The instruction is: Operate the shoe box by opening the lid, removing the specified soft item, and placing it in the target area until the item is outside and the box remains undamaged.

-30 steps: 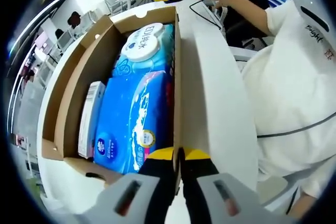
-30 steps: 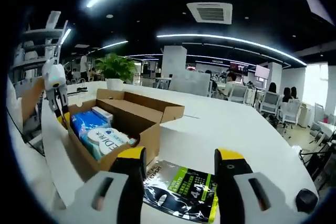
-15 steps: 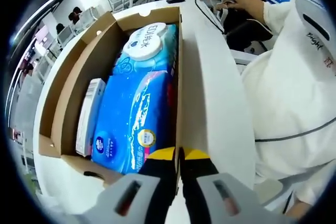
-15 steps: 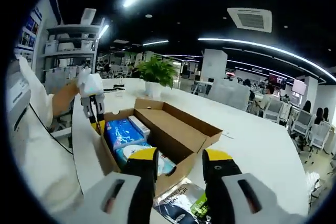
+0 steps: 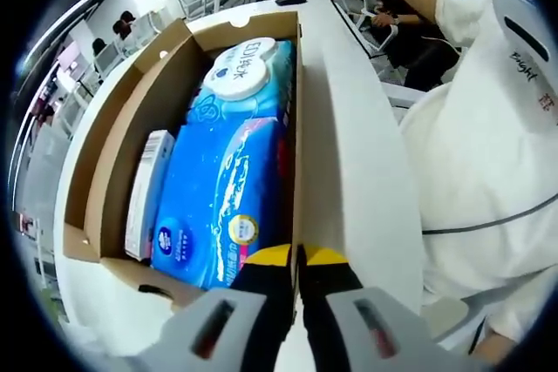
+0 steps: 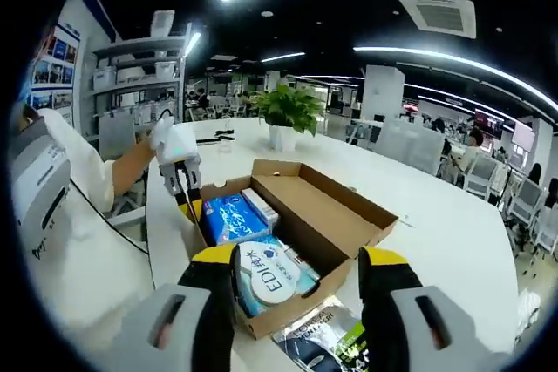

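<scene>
The open cardboard shoe box lies on a white table with its lid folded back. Inside it are a blue tissue pack, a wet-wipes pack with a round white cap, and a slim white carton. My left gripper is shut on the box's side wall at the near corner. In the right gripper view the box sits ahead. There the left gripper pinches its far-left corner. My right gripper hangs open above the box's near end, with the wipes pack showing between its jaws.
A black and green packet lies on the table just in front of the box. A potted plant stands behind the box. A person in a white top stands close by the table edge. Desks and chairs fill the office behind.
My right gripper has come closer over the box's near end and its jaws have spread wider. The left gripper stays clamped on the box wall.
</scene>
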`<state>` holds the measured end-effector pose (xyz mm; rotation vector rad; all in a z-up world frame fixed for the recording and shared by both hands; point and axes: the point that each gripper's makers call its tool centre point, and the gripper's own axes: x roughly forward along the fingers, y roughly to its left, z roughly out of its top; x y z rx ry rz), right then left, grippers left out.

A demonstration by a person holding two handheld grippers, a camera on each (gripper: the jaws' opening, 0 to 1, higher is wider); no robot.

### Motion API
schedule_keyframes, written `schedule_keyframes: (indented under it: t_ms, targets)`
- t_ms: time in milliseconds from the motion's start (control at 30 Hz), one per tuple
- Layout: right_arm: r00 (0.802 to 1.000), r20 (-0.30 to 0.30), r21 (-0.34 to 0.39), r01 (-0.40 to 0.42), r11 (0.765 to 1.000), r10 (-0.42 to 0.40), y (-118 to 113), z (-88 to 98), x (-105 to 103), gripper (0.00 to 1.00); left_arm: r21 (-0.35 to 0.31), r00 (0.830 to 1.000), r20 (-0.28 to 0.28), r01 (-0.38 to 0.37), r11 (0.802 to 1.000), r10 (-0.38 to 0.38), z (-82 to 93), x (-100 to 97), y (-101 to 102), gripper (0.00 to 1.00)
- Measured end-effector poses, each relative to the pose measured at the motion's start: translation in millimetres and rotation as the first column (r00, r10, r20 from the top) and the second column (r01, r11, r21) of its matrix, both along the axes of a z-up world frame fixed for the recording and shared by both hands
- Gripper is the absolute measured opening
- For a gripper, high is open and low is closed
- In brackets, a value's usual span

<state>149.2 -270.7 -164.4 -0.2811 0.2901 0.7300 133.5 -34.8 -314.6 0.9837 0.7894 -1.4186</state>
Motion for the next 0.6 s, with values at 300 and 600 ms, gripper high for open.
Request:
schedule_keyframes:
  t_ms: [300, 600]
  targets:
    - [0.999, -0.029, -0.008, -0.04, 0.999, 0.039, 28, 8.3, 10, 0.51, 0.001, 1.0, 0.01, 0.011, 1.0, -0.011, 0.0, -0.3, 0, 0.02]
    - [0.99, -0.056, -0.086, -0.138, 0.987, 0.133, 41, 9.8, 16, 0.47, 0.016, 1.0, -0.007, 0.0, 1.0, 0.0, -0.4, -0.5, 0, 0.02]
